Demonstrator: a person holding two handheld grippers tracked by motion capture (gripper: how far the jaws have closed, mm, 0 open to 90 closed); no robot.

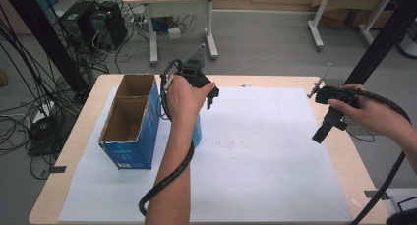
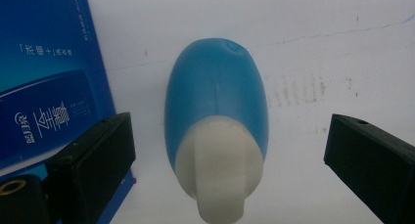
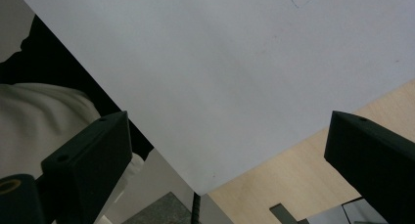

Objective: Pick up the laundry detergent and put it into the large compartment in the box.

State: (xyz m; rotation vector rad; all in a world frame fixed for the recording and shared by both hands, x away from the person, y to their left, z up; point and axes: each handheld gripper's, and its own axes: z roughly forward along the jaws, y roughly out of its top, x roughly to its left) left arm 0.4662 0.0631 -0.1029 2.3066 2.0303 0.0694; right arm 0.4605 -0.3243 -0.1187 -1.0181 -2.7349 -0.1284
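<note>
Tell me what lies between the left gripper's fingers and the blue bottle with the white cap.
Nothing: in the left gripper view, bare white paper separates each open finger from the blue bottle.

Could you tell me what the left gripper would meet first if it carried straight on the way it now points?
Most likely the blue bottle with the white cap, lying centred between the open left gripper jaws on white paper.

Each black tool (image 1: 211, 95) has blocky square-tipped jaws, a ribbed black cable and a grey plate.
</note>
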